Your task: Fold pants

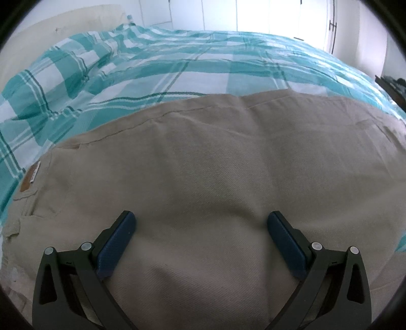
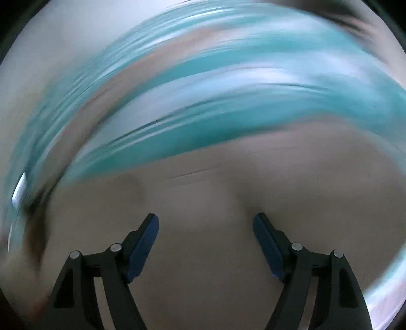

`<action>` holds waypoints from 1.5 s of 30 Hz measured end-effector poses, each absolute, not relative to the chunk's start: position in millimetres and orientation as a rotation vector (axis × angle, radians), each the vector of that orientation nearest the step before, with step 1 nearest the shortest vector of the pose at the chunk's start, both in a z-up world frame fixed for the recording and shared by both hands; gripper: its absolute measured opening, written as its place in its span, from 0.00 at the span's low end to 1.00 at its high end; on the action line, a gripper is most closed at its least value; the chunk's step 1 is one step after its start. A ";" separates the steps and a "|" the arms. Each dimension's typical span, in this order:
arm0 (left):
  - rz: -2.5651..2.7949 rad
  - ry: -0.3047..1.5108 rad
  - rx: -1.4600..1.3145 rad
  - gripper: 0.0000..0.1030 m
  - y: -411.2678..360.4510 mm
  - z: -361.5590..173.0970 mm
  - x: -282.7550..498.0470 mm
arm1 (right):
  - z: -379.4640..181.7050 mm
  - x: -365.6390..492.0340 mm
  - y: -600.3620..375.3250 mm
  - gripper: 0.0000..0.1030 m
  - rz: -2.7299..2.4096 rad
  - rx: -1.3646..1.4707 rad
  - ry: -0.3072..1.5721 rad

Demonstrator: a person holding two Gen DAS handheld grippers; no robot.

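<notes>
Beige pants (image 1: pixel 203 157) lie spread flat on the bed and fill the lower half of the left wrist view. Their waistband with a brown label (image 1: pixel 29 177) is at the left edge. My left gripper (image 1: pixel 201 218) is open and empty, its blue pads wide apart just above the cloth. In the right wrist view the picture is smeared by motion. The beige pants (image 2: pixel 215 193) fill its lower half. My right gripper (image 2: pixel 206 219) is open and empty over the cloth.
A teal and white checked bed cover (image 1: pixel 177 66) lies under the pants and stretches to the far side. It is bunched in folds at the far left (image 1: pixel 76 58). White wall and cupboard doors (image 1: pixel 253 15) stand beyond the bed. The cover shows blurred in the right wrist view (image 2: pixel 203 76).
</notes>
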State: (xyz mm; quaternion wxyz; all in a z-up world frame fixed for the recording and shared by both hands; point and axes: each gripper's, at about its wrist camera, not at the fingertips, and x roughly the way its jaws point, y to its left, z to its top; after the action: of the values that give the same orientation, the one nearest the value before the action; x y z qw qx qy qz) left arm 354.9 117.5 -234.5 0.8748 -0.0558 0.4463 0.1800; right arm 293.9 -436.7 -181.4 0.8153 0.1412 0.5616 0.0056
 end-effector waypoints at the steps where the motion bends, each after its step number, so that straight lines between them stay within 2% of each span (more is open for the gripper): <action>1: 0.374 0.932 -0.119 1.00 118.1 -234.6 354.8 | -179.6 289.4 -473.1 0.49 -0.104 0.318 1.144; 2: 0.374 0.932 -0.121 1.00 118.1 -234.6 354.6 | -177.8 289.2 -488.8 0.35 -0.174 0.308 1.126; 3: 0.373 0.932 -0.121 1.00 118.0 -234.5 354.6 | -169.9 286.4 -492.6 0.37 -0.237 0.300 1.112; 4: 0.373 0.932 -0.122 1.00 118.2 -234.5 354.8 | -159.3 284.9 -484.5 0.55 -0.273 0.247 1.092; 5: 0.373 0.932 -0.124 1.00 118.5 -234.4 354.6 | -146.0 279.6 -461.3 0.78 -0.292 0.158 1.051; 6: 0.373 0.932 -0.124 1.00 118.6 -234.3 354.7 | -138.0 272.6 -443.8 0.83 -0.277 0.112 1.016; 10: 0.373 0.932 -0.124 1.00 118.4 -234.2 354.9 | -125.4 244.5 -309.3 0.84 -0.029 0.042 0.948; 12: 0.373 0.932 -0.125 1.00 118.4 -234.2 355.0 | -140.5 234.3 -237.8 0.84 0.070 -0.140 0.958; 15: 0.373 0.934 -0.125 1.00 118.4 -234.2 355.0 | -171.2 225.9 -197.6 0.85 0.090 -0.329 0.975; 17: 0.373 0.934 -0.126 1.00 118.5 -234.1 355.3 | -179.9 224.7 -193.5 0.98 0.075 -0.341 0.949; 18: 0.373 0.934 -0.126 1.00 118.6 -234.1 355.1 | -181.8 225.8 -200.5 1.00 0.066 -0.314 0.951; 22: 0.373 0.934 -0.126 1.00 118.4 -234.2 355.3 | -197.0 228.1 -250.8 1.00 0.120 -0.135 1.004; 45: 0.374 0.935 -0.126 1.00 118.6 -234.1 355.2 | -206.1 224.5 -255.7 1.00 0.118 -0.172 0.966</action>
State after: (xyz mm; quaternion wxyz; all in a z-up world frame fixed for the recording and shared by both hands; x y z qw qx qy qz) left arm 355.2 118.6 -234.1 0.8740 -0.0606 0.4477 0.1790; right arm 224.5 -255.7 -206.1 0.8804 -0.0827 0.4635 0.0566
